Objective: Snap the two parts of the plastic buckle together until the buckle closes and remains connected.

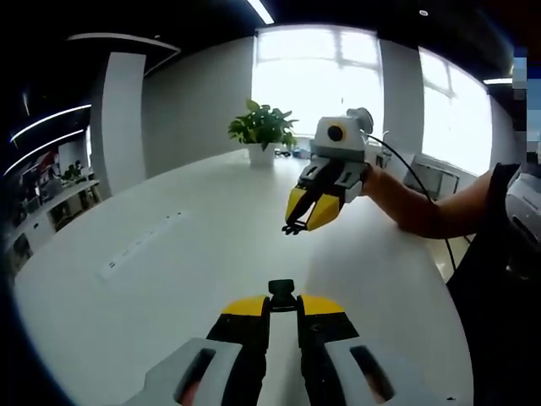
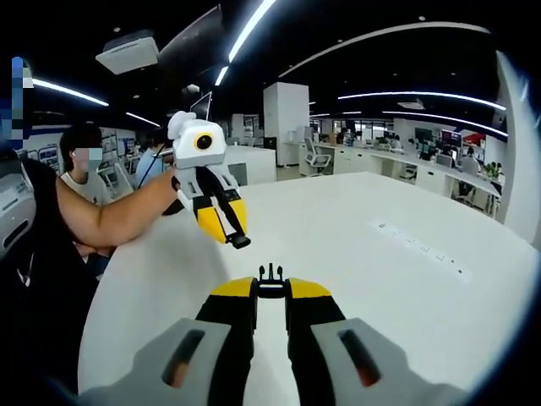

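1. While both grippers hang above the white oval table, each one pinches half of the black plastic buckle: the socket half sits at the tips of the left gripper, the pronged half at the tips of the right gripper.
2. Left gripper: yellow-tipped black jaws pressed together on the socket half, which sticks out past the tips in the left gripper view. In the right gripper view the same gripper comes in from the left, tilted down, with the dark piece at its tip.
3. Right gripper: jaws pressed together on the pronged half, prongs pointing away from the tips. In the left gripper view it comes in from the right, angled down, with the small black part at the tip.
4. Halves are apart, not mated; both are held over the table rather than lying on it, facing roughly toward each other.
5. A person's bare forearm runs back from the right gripper; the other forearm runs back from the left gripper.
6. On the table: a flush cable-port strip off to one side of the grippers, and a green potted plant in a white pot at the far edge by the bright window.
7. Beyond the table on the other side: open office desks and chairs, with another person standing behind the left-gripper forearm.
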Demonstrator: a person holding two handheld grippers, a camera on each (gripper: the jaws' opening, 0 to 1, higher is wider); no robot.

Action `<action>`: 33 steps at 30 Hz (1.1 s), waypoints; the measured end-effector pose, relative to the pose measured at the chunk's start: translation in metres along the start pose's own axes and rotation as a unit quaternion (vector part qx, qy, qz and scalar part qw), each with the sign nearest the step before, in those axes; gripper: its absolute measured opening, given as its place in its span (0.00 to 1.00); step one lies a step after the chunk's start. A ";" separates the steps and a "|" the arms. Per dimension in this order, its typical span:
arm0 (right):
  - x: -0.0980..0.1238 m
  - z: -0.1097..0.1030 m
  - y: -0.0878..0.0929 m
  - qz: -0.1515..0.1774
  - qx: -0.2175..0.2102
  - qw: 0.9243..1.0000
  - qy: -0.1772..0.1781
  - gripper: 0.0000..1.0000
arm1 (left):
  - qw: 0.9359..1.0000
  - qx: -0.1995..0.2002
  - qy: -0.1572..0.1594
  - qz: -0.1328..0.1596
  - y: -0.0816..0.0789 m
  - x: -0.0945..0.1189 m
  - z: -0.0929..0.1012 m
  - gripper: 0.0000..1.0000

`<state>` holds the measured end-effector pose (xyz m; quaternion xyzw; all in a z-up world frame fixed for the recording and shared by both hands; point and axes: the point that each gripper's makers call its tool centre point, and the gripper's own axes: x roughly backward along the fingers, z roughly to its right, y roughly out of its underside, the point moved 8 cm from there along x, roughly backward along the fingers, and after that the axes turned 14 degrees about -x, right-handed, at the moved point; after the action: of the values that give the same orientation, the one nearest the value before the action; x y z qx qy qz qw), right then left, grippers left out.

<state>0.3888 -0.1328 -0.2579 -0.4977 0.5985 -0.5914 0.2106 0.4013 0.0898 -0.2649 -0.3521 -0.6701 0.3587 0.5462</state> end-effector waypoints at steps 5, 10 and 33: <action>-0.002 0.000 0.003 -0.009 0.000 1.000 -0.007 0.12 | 1.000 0.001 0.000 -0.001 0.002 0.000 0.000 0.11; -0.003 0.000 0.005 -0.016 0.003 1.000 -0.010 0.12 | 1.000 0.002 0.002 -0.005 0.004 0.000 -0.001 0.11; -0.009 -0.003 0.014 -0.038 0.004 0.999 -0.026 0.12 | 1.000 0.003 0.017 -0.021 0.014 -0.005 0.001 0.11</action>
<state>0.3857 -0.1264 -0.2734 -0.5347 0.5712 -0.5880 0.2052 0.4024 0.0922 -0.2801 -0.3427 -0.6666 0.3430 0.5662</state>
